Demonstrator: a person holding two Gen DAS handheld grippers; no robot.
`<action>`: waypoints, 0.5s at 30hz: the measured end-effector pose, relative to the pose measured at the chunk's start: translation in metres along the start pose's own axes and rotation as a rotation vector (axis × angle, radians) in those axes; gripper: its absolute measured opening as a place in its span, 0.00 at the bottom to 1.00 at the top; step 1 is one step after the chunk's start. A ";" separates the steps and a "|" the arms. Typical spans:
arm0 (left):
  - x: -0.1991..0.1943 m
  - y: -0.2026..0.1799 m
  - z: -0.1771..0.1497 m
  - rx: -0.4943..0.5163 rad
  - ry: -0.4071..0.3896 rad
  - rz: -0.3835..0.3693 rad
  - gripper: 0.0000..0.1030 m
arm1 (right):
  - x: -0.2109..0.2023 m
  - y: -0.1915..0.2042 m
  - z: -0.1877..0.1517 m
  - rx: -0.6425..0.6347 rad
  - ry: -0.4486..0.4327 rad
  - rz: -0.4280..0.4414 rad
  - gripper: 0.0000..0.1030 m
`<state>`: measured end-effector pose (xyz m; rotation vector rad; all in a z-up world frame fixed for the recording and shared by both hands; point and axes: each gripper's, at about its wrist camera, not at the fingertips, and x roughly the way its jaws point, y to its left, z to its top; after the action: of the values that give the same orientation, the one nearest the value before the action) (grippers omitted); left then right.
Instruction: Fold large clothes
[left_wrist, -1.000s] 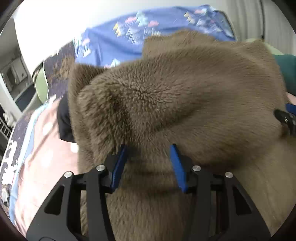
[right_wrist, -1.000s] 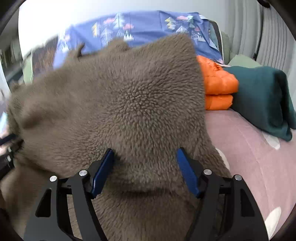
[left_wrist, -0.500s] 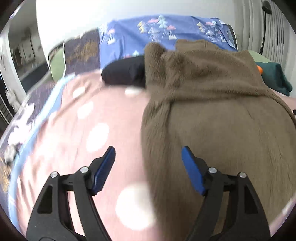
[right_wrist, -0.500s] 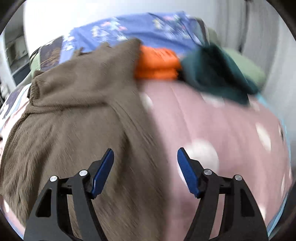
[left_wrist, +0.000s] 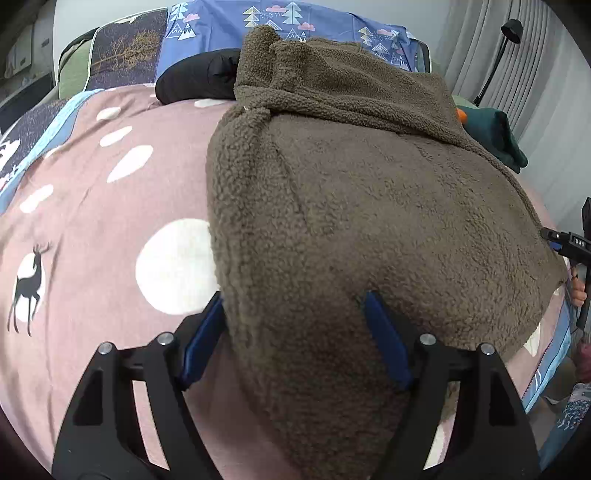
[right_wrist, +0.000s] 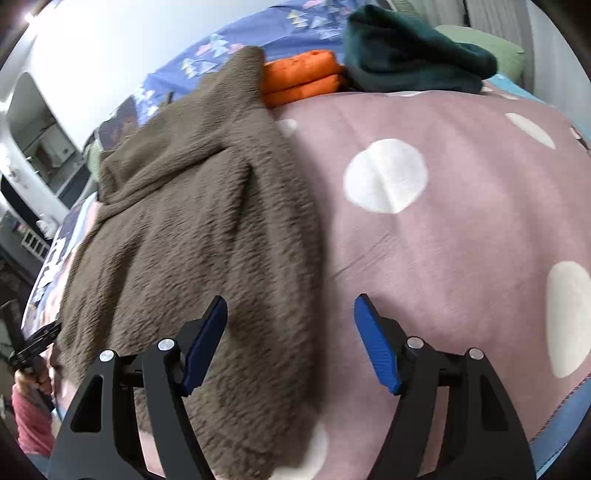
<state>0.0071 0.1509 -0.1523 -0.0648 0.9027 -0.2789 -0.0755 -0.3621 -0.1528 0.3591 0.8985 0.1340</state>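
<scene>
A large brown fleece garment (left_wrist: 369, 192) lies spread on the pink dotted bedspread (left_wrist: 110, 206), with its collar end bunched at the far side. My left gripper (left_wrist: 293, 299) hovers over the garment's near left corner. Its jaws are opening, and the fleece lies between the blue pads without being pressed. In the right wrist view the fleece (right_wrist: 192, 206) fills the left half. My right gripper (right_wrist: 291, 299) is open over the garment's near right edge, with the left pad above fleece and the right pad above bare bedspread (right_wrist: 443, 240).
A black garment (left_wrist: 199, 77) lies behind the fleece, against blue patterned pillows (left_wrist: 295, 22). At the far right sit folded orange clothes (right_wrist: 303, 79) and a dark green bundle (right_wrist: 406, 55). The bed's blue-trimmed edge (right_wrist: 561, 410) runs along the near right. A hand in a pink sleeve (right_wrist: 26, 413) shows at the left.
Both grippers pulled back toward the near edge of the bed. The fleece, lifted close to the cameras before, now lies flat on the bedspread. The left jaws widened and let go of it.
</scene>
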 end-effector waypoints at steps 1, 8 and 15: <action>0.000 0.001 -0.001 -0.008 -0.001 -0.009 0.76 | 0.000 0.001 -0.002 -0.004 0.002 0.014 0.69; -0.005 0.000 -0.013 -0.045 -0.005 -0.084 0.78 | 0.009 0.015 -0.009 -0.009 0.032 0.113 0.70; 0.007 -0.002 -0.001 -0.047 0.007 -0.090 0.79 | 0.026 0.024 0.006 -0.027 0.036 0.128 0.68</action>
<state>0.0103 0.1476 -0.1579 -0.1487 0.9145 -0.3417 -0.0541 -0.3344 -0.1596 0.3900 0.9087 0.2705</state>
